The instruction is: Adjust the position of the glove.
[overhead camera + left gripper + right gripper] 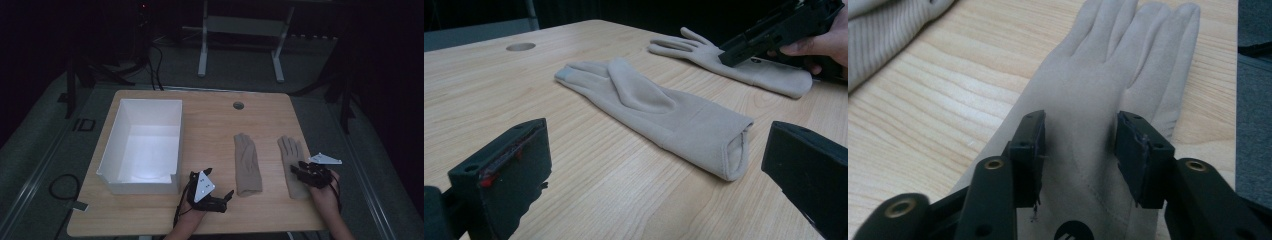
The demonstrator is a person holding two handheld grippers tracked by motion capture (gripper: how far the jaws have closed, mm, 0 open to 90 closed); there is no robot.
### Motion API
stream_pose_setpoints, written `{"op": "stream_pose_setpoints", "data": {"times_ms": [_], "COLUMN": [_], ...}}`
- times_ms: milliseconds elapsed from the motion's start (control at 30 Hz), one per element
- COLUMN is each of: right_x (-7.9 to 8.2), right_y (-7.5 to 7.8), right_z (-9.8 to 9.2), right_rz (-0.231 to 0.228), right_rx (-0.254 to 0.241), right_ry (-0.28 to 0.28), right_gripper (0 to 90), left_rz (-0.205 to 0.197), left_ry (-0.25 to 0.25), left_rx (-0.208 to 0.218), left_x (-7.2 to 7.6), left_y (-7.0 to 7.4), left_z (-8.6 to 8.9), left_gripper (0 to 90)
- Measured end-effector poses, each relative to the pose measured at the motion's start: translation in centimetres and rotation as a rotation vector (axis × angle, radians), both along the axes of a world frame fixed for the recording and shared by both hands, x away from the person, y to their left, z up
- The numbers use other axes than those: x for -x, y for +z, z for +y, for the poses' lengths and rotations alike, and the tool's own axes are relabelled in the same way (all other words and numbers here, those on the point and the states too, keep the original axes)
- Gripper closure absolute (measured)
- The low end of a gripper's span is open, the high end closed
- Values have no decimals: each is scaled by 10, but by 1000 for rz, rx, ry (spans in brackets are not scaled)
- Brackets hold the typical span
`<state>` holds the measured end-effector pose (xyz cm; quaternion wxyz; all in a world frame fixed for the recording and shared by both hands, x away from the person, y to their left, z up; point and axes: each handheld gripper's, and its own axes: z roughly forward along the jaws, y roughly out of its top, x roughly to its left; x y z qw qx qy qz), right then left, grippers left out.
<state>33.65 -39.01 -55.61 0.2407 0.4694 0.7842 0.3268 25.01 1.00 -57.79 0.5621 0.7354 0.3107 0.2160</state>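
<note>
Spread, both hand-held grippers point(229, 196) point(296, 169) hover over two beige gloves point(247, 165) on a wooden table point(210, 125), seemingly in a dark room.

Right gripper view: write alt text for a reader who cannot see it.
The right gripper hangs over a beige glove lying flat on a wooden table, its two black fingers apart over the palm. Part of a second glove lies at the upper left.

High view is dim, w/ room beyond table point(210, 115) nearly black; brightest spot is box point(142, 142) floor, lit from above. Gripper views brighter, even light, soft shadows. Jaws blurred up close; gloves point(664, 115) sharp, far table edge soft. No glare.
</note>
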Motion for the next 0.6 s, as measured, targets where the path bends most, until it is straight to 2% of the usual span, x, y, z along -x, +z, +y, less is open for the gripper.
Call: {"op": "stream_pose_setpoints", "data": {"times_ms": [100, 133, 200, 300, 333, 400, 500, 533, 567, 600], "right_x": [0, 0, 0, 1, 2, 2, 3, 3, 3, 2], "right_y": [0, 0, 3, 5, 12, 15, 36, 45, 60, 65], "right_z": [3, 3, 6, 8, 9, 10, 14, 16, 22, 25], "right_rz": [4, 4, 17, 20, 23, 21, -27, -54, -107, -120], "right_rx": [7, 7, 21, 20, -18, -28, -66, -80, -83, -85], "right_ry": [-5, -5, -49, -64, -85, -92, -110, -114, -113, -111], "right_gripper": [665, 665, 817, 832, 835, 835, 835, 836, 836, 836], "left_rz": [0, 0, 1, 1, 1, 2, 2, 1, 1, 1], "left_ry": [0, 0, 0, 1, 1, 1, 1, 1, 1, 2], "left_rx": [1, 1, 2, 2, 2, 2, 2, 2, 1, 3], "left_x": [0, 0, 0, 0, 0, 0, 0, 0, 0, 0], "left_y": [0, 0, 0, 0, 0, 0, 0, 0, 0, 0], "left_z": [0, 0, 0, 0, 0, 0, 0, 0, 0, 0], "left_gripper": [1, 1, 1, 1, 0, 1, 1, 1, 1, 1]}}
